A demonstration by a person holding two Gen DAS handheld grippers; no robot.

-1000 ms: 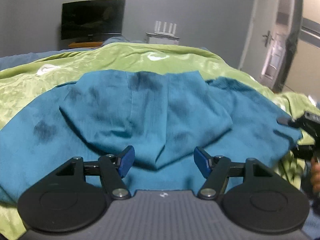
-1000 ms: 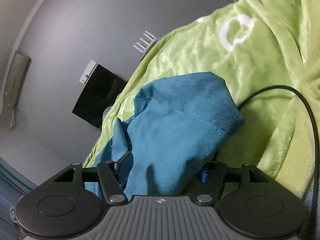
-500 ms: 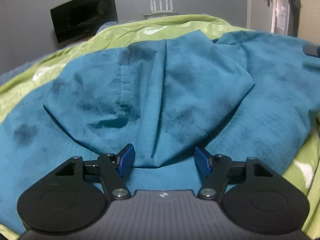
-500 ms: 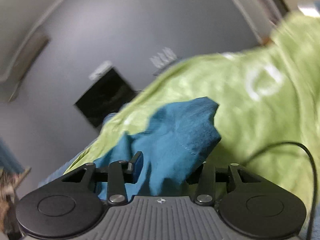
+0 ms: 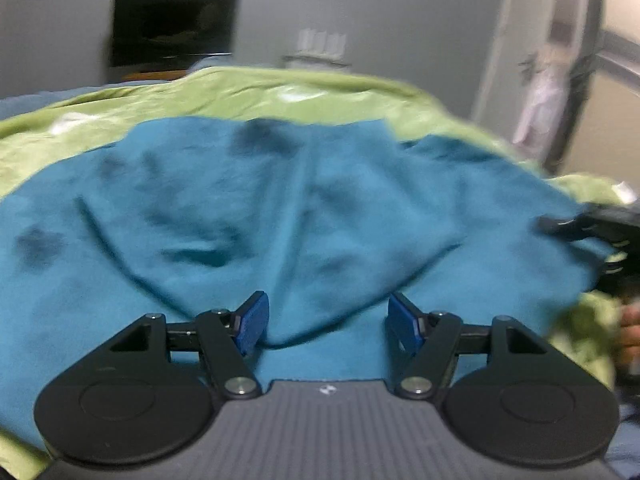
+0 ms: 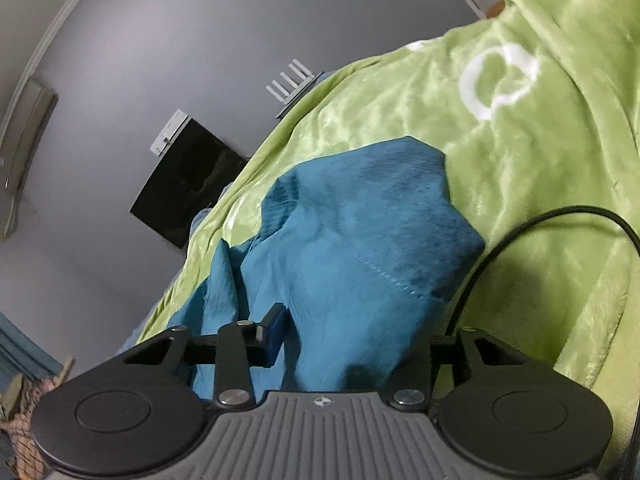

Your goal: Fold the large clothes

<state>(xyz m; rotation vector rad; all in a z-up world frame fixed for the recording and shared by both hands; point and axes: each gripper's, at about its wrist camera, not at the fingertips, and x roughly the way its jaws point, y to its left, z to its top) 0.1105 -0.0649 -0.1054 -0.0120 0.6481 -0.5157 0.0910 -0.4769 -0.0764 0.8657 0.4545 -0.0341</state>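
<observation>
Your left gripper [image 5: 326, 318] hangs low over the teal garment [image 5: 280, 208], blue pads [image 5: 252, 322] spread wide, a rounded fold of the cloth lying between them with neither pad pressing on it. That garment is spread across a green blanket [image 5: 240, 96] on the bed, dark blotches scattered over it, the whole view a bit smeared.

Off at the right edge there's your right gripper [image 5: 592, 228], black, sitting at the garment's far corner, with a bit of your hand [image 5: 630, 330] just below it.

From the right wrist, the right gripper [image 6: 352, 332] has just been closing, and a bunched edge of the garment [image 6: 360, 248] fills the gap. The left pad [image 6: 274, 334] sits against the cloth; the other pad is buried under it, so it looks like a pinch on the fabric. A stitched hem runs across the fold. A black cable [image 6: 520, 236] loops over the blanket [image 6: 540, 160] beside it, and the blanket carries a white ring pattern [image 6: 498, 80].

Round the room: grey wall [image 5: 380, 8], a dark screen [image 5: 174, 26] with a white strip above it, a white router [image 5: 322, 42] with aerials on a shelf, a door [image 5: 544, 92] over at the right. In the right view, a wall unit [image 6: 26, 120] sits high on the left.
</observation>
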